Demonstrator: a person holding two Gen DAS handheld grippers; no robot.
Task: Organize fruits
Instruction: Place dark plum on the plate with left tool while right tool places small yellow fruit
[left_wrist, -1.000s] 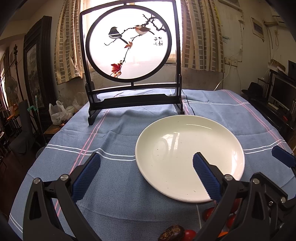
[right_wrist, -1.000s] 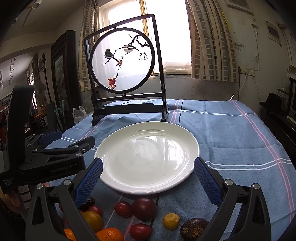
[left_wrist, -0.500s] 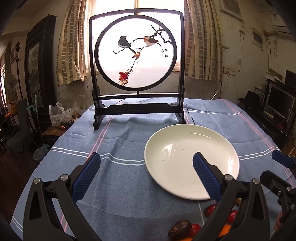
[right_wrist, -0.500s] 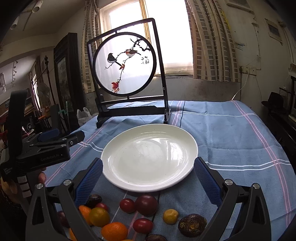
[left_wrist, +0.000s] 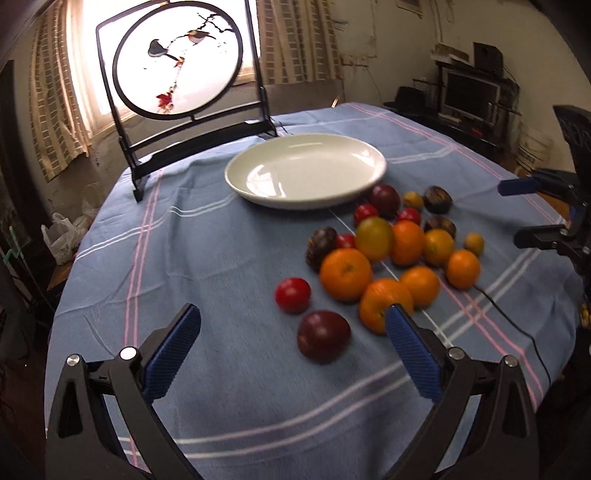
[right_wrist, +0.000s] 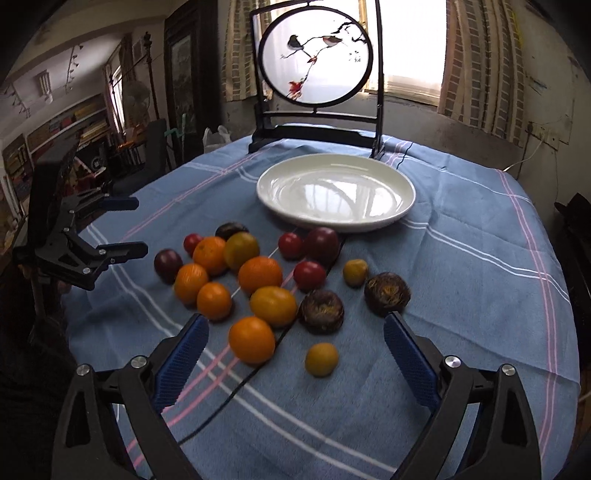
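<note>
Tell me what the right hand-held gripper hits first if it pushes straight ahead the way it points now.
Probably the orange lying nearest between the open jaws of the right hand-held gripper, or the small yellow fruit beside it; depth is hard to judge. Nothing is gripped yet.

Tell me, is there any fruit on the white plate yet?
No. The plate is bare, and all the fruit lies on the blue cloth in front of it.

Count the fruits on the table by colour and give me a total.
Orange fruits: 5
Yellow fruits, including yellow-green: 4
Red fruits: 4
Dark purple fruits: 2
Brown fruits: 3
Total: 18
</note>
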